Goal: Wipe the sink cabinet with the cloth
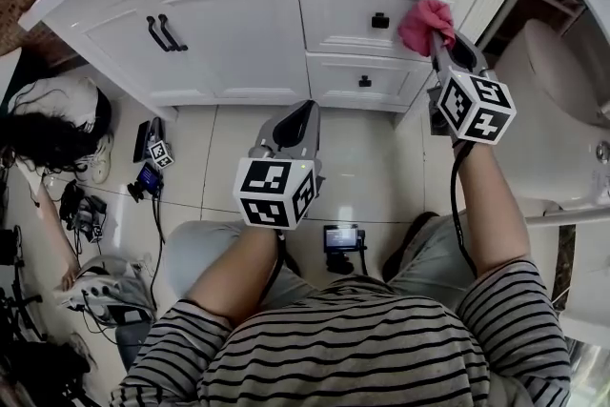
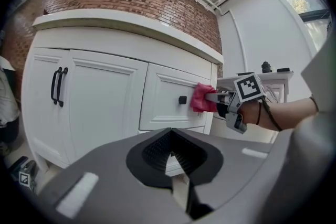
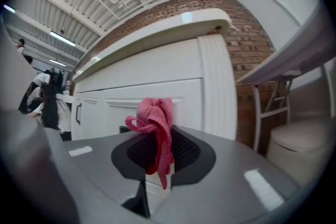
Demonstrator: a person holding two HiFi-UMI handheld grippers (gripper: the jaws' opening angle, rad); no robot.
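The white sink cabinet [image 1: 238,33] fills the top of the head view, with two doors on black handles and two drawers on the right. A pink cloth [image 1: 425,24] is pressed against the right end of the upper drawer [image 1: 381,10], beside its black knob [image 1: 379,20]. My right gripper [image 1: 440,48] is shut on the cloth [image 3: 155,126], which bunches up between its jaws. The left gripper view shows the cloth [image 2: 202,98] against the drawer front. My left gripper [image 1: 297,116] hangs lower, in front of the bottom drawer, shut and empty.
A white toilet [image 1: 558,110] stands close on the right of the cabinet. Cables and small devices [image 1: 148,169] lie on the tiled floor at the left, with a bag and dark clutter [image 1: 52,124] beyond. My knees and a phone-like device [image 1: 341,238] are below the grippers.
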